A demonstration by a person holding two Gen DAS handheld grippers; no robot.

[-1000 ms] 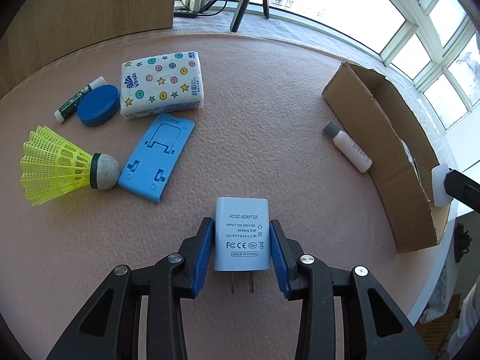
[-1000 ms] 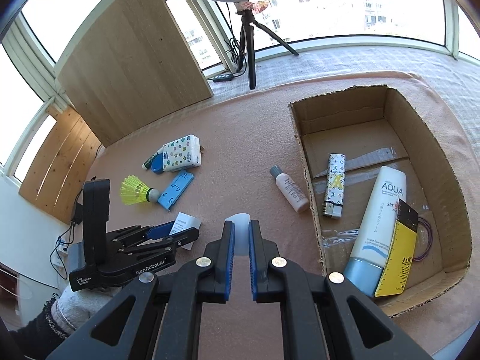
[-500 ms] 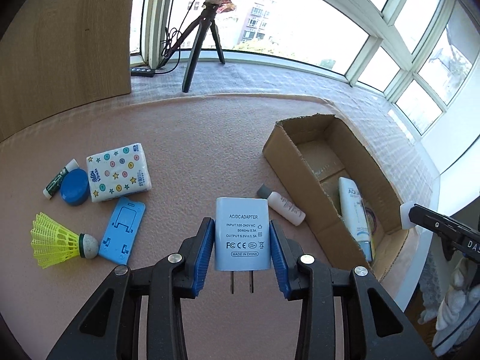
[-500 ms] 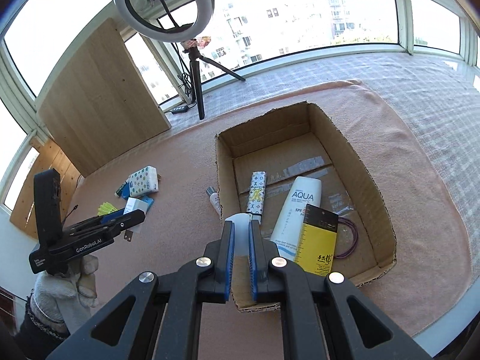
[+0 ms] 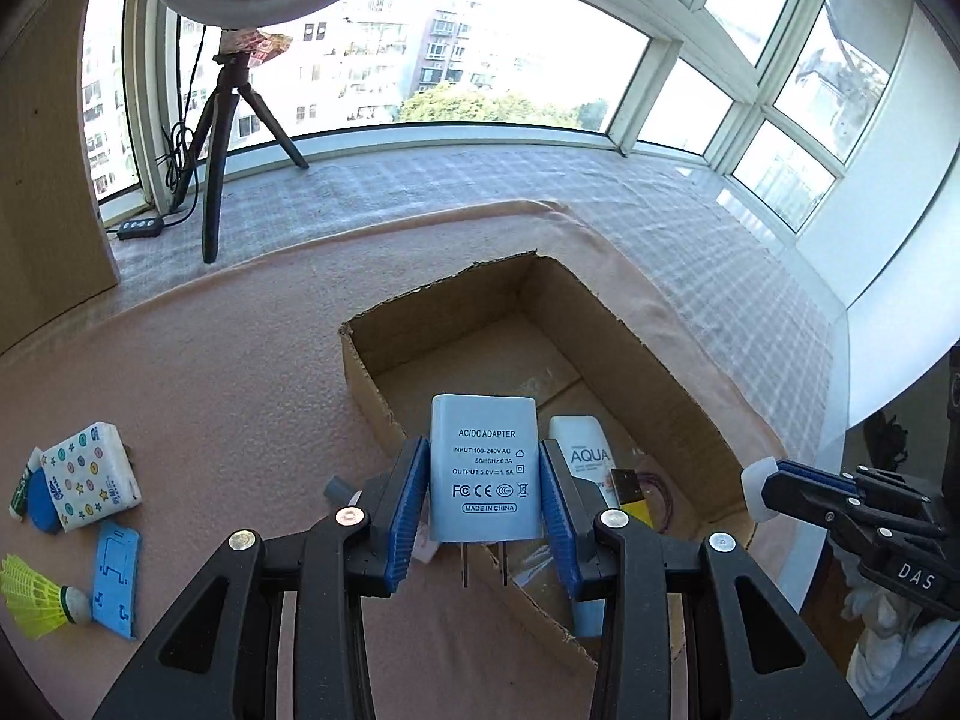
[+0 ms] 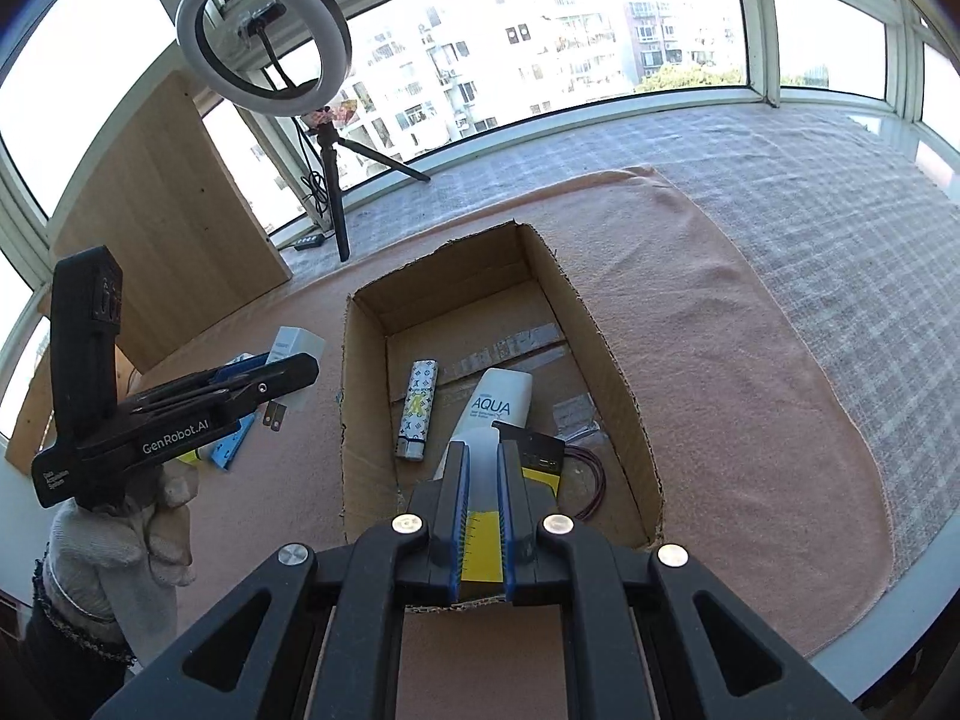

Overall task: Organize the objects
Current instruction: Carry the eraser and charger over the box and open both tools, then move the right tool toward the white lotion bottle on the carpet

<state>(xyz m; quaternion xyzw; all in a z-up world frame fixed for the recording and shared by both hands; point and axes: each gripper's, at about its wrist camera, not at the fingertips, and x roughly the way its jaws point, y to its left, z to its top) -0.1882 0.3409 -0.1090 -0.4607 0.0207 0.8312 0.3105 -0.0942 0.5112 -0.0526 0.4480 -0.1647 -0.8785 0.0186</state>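
AC/DC adapter (image 5: 483, 468), rigid, light, smooth-sided, sits clamped by its flat flanks in my left gripper (image 5: 485, 516), prongs toward me, above the cardboard box's (image 5: 654, 360) near wall; right gripper (image 6: 480, 516) nearly closed, seemingly on nothing; box floor below the adapter hidden.

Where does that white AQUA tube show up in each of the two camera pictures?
Left wrist view: AQUA tube just right of the held adapter, inside the cardboard box.
Right wrist view: AQUA tube at centre, above the right gripper.
Shared landmark: the cardboard box.
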